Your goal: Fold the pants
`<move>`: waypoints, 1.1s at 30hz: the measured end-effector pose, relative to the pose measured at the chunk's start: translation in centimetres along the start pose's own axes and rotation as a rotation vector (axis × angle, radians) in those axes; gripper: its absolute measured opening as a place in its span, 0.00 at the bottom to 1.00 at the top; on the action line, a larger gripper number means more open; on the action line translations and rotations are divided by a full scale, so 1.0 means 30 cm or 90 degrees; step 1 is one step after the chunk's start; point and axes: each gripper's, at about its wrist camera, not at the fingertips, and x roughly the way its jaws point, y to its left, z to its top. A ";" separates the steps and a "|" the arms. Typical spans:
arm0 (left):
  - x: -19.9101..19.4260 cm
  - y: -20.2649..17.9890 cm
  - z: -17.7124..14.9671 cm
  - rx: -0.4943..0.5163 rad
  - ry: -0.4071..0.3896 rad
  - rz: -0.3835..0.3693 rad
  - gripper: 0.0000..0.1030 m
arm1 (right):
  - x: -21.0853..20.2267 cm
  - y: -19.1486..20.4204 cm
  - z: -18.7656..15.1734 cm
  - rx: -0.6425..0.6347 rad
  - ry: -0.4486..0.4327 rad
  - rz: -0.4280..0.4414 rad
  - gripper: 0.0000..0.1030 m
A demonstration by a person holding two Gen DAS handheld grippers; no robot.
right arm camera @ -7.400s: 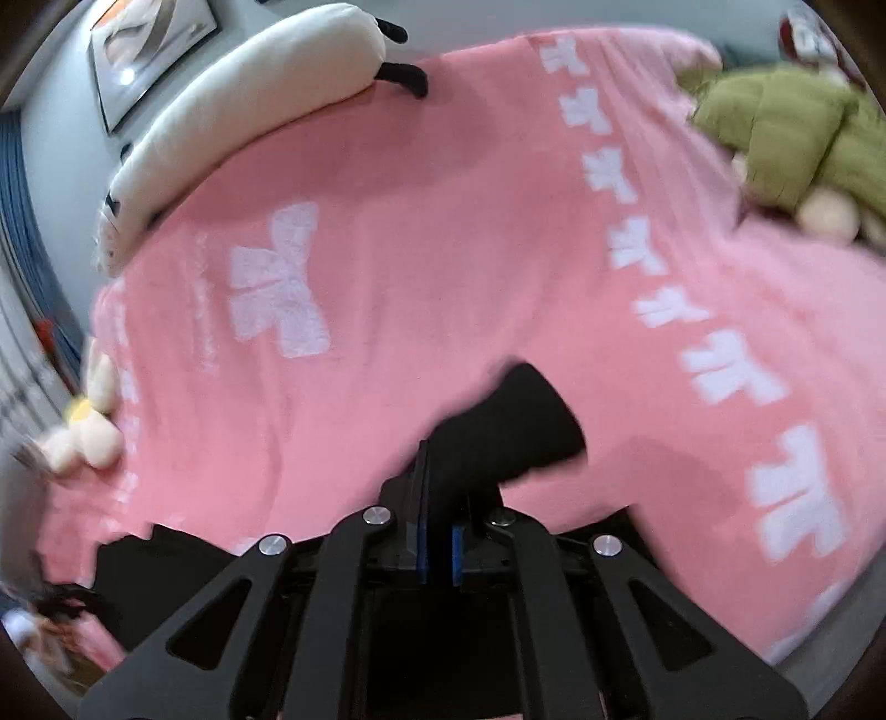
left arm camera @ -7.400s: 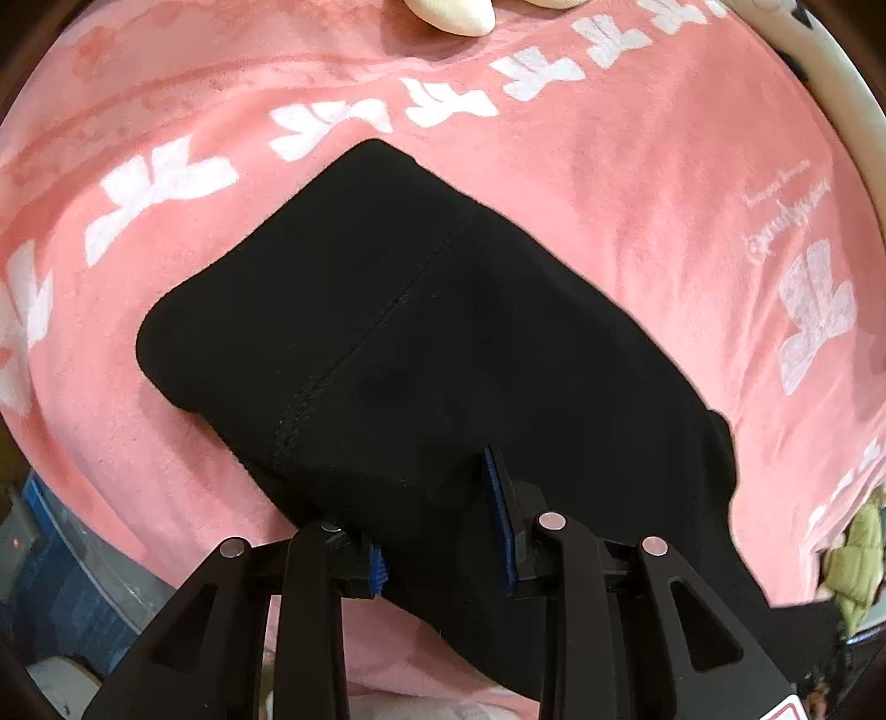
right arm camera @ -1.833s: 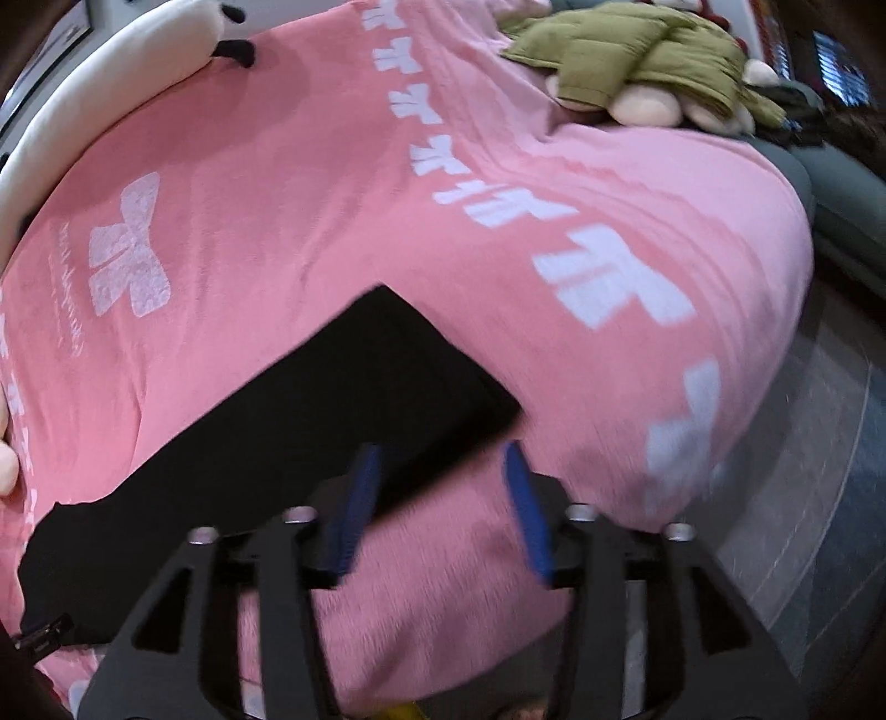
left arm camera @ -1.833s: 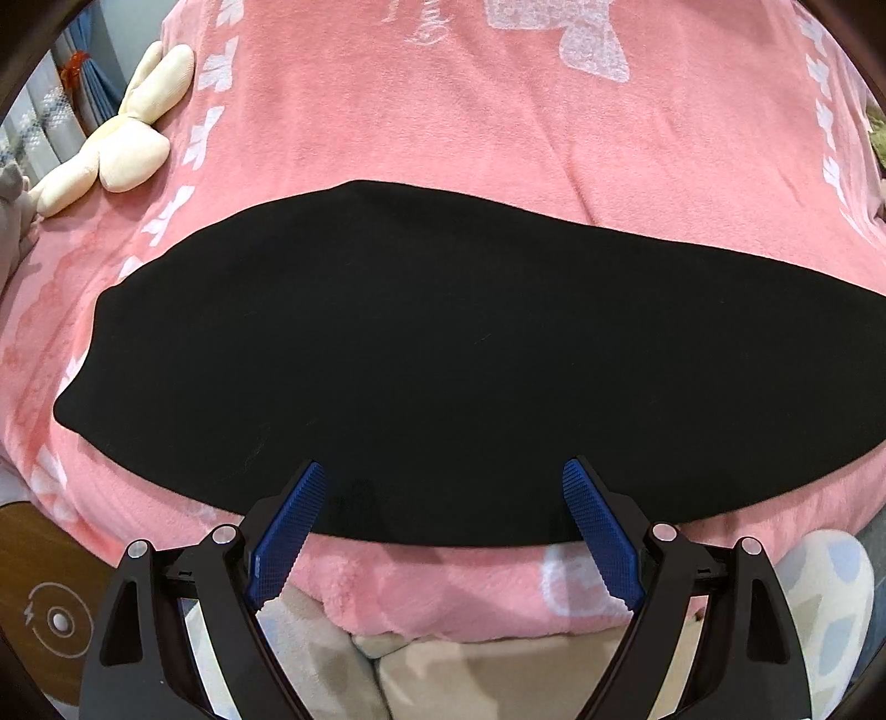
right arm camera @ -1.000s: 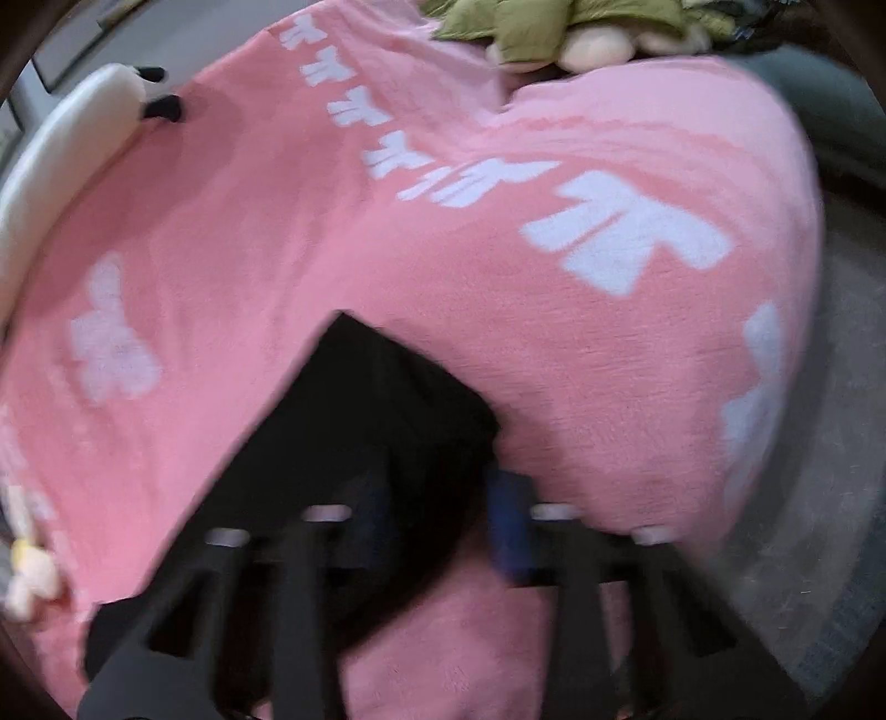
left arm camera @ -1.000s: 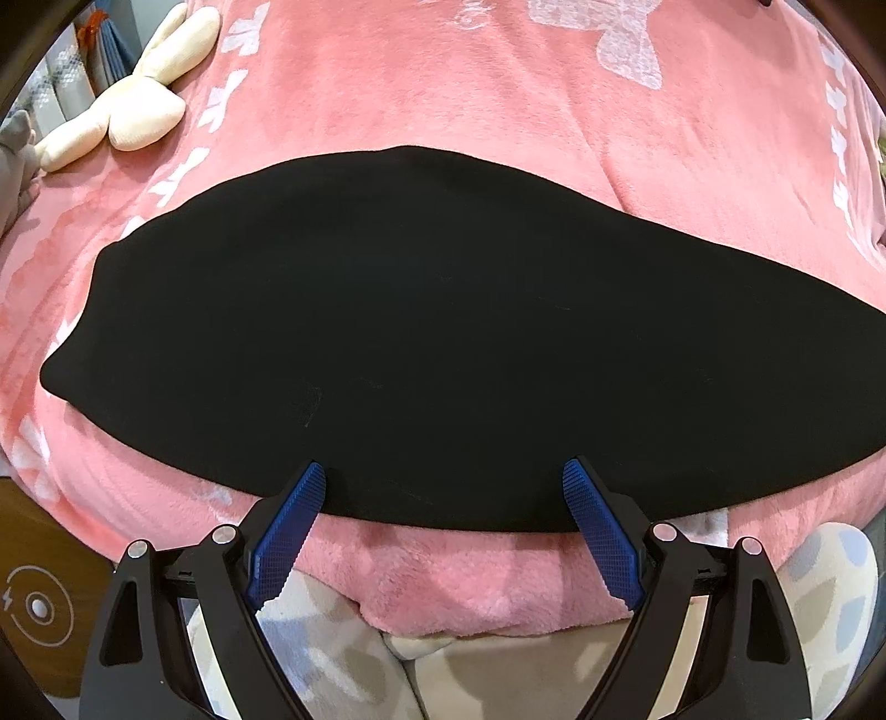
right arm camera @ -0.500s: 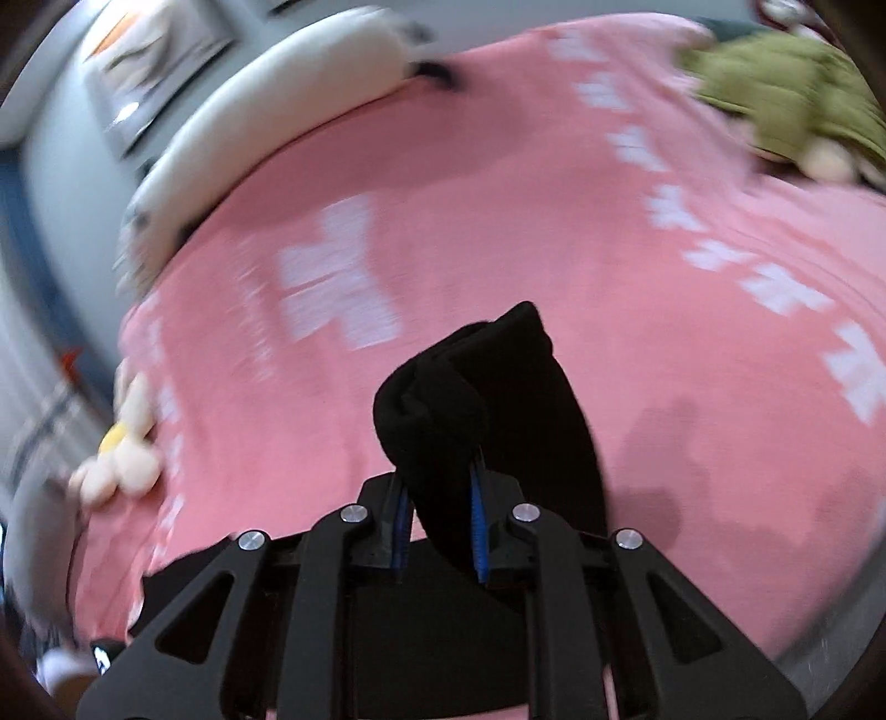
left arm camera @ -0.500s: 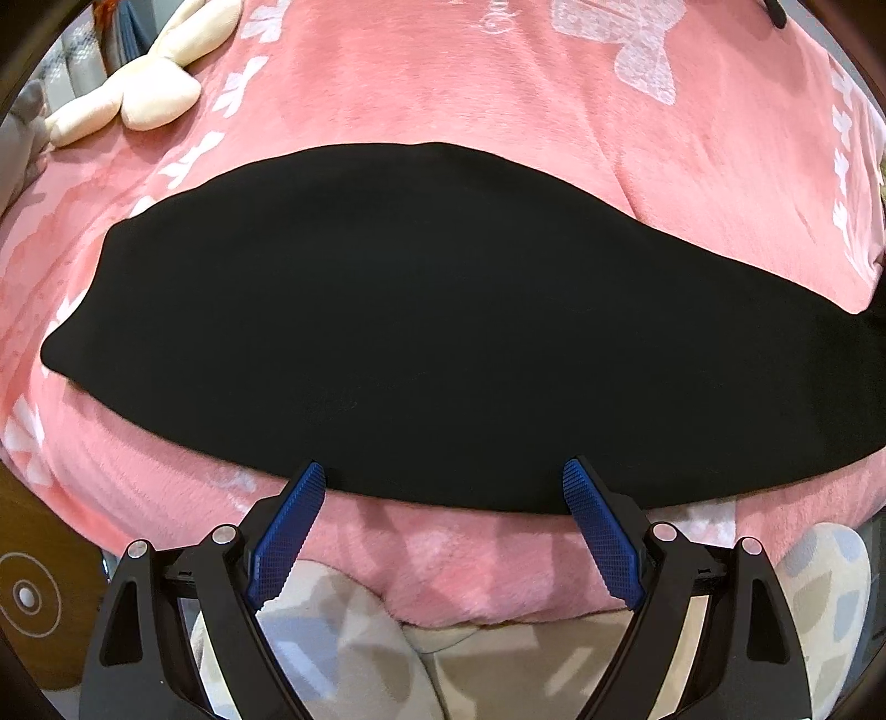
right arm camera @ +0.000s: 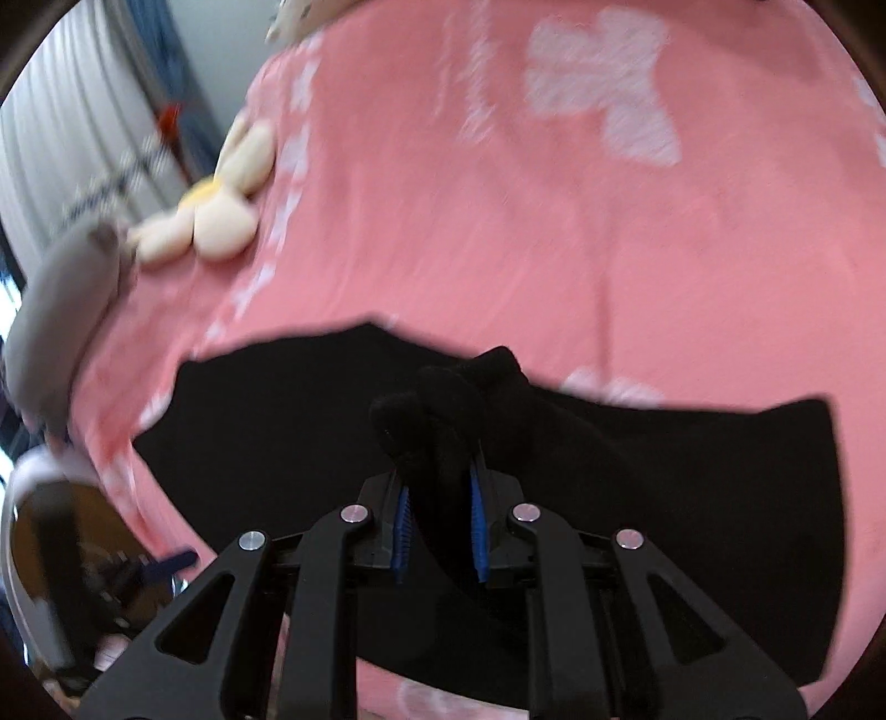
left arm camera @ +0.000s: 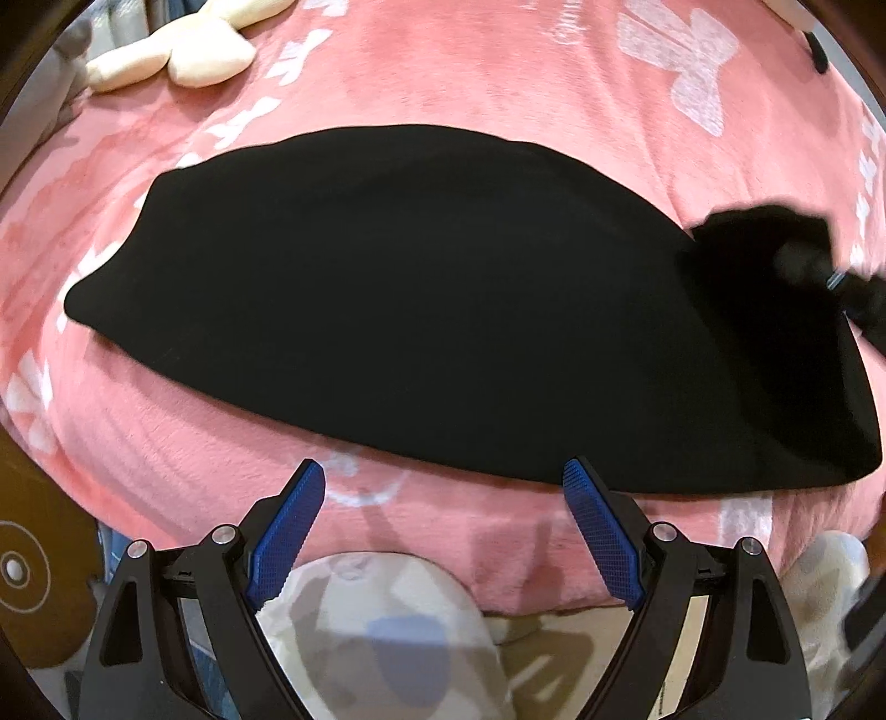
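The black pants (left arm camera: 421, 299) lie flat across the pink blanket (left arm camera: 498, 72) near its front edge. The right gripper (right arm camera: 440, 515) has its jaws clamped on a bunched leg end, lifted over the rest of the pants. The left gripper (left arm camera: 443, 531) hangs off that front edge, jaws wide apart and empty. To fold well, carry the end straight along the pants and lay the edges to match

Bare blanket (left arm camera: 498, 72) beyond pants (left arm camera: 415, 288); plush toy (left arm camera: 183, 52) at far-left edge.
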 end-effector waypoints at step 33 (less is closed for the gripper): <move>-0.018 -0.139 0.021 0.001 0.032 -0.031 0.83 | -0.253 -0.491 -0.196 0.229 -0.003 -0.086 0.21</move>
